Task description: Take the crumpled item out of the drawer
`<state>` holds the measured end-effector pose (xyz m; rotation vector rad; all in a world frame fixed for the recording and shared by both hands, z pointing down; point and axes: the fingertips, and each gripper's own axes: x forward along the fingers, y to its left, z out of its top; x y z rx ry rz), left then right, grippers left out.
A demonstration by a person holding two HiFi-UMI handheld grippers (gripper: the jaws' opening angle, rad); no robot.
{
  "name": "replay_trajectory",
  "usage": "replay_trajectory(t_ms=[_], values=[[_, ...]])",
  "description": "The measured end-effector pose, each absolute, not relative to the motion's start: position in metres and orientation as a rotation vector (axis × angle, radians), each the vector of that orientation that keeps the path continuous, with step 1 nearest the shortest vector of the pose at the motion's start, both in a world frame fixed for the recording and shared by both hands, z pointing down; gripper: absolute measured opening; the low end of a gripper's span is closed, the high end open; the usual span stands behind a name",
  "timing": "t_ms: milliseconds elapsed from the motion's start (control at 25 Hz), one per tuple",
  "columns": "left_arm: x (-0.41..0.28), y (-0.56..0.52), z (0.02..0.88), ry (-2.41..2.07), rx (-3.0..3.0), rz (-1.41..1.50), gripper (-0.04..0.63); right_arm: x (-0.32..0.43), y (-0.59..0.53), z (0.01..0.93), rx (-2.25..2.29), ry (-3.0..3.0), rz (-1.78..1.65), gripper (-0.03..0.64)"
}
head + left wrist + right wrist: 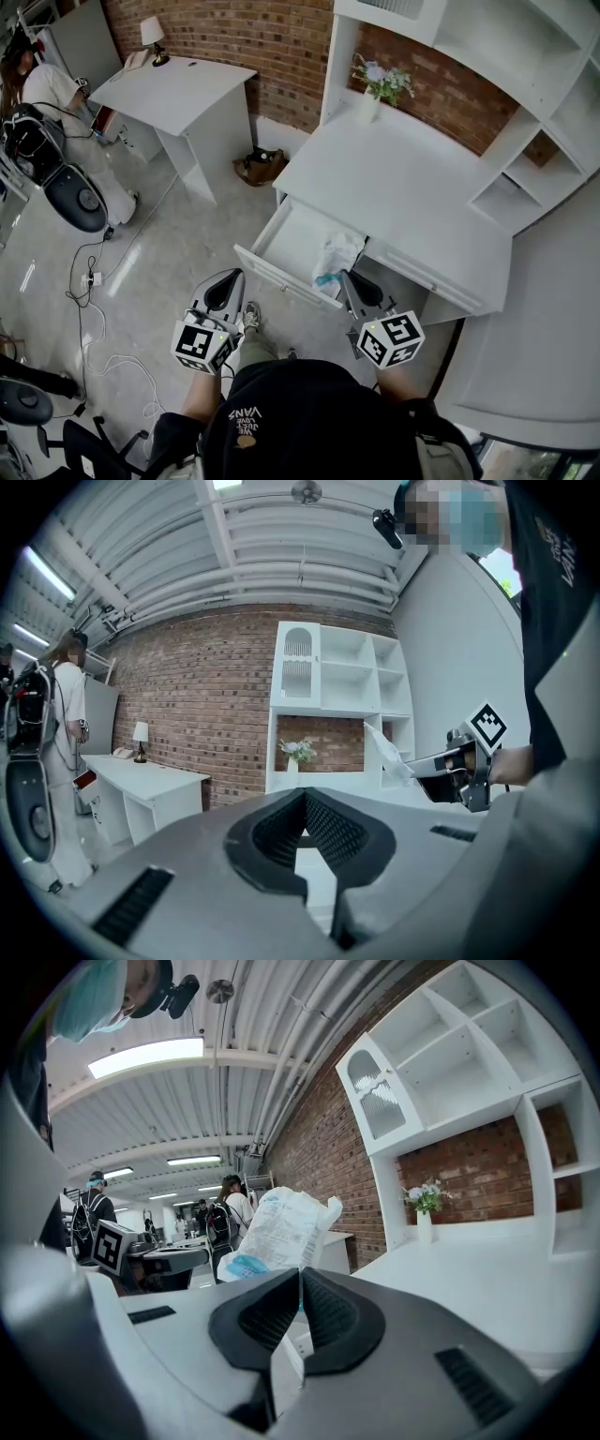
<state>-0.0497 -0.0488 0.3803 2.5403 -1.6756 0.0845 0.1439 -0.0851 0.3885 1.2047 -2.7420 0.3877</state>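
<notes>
The crumpled item (281, 1230), white with print and a blue patch, is up in the right tongs (300, 1290), which are clenched on its lower edge; in the head view it hangs over the open drawer (281, 246) of the white desk (403, 187); the left tongs (302, 808) are pressed together on nothing, near the drawer's front; a flower vase (373, 94) stands at the desk's back.
</notes>
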Motion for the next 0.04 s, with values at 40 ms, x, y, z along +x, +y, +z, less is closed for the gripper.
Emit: replay_trajectory(t_ms=[40], values=[[-0.0492,-0.0502,0.3798,-1.674,2.543,0.083,0.006,0.1437,-0.0864,0.3883,1.205,-2.741,0.385,0.012]])
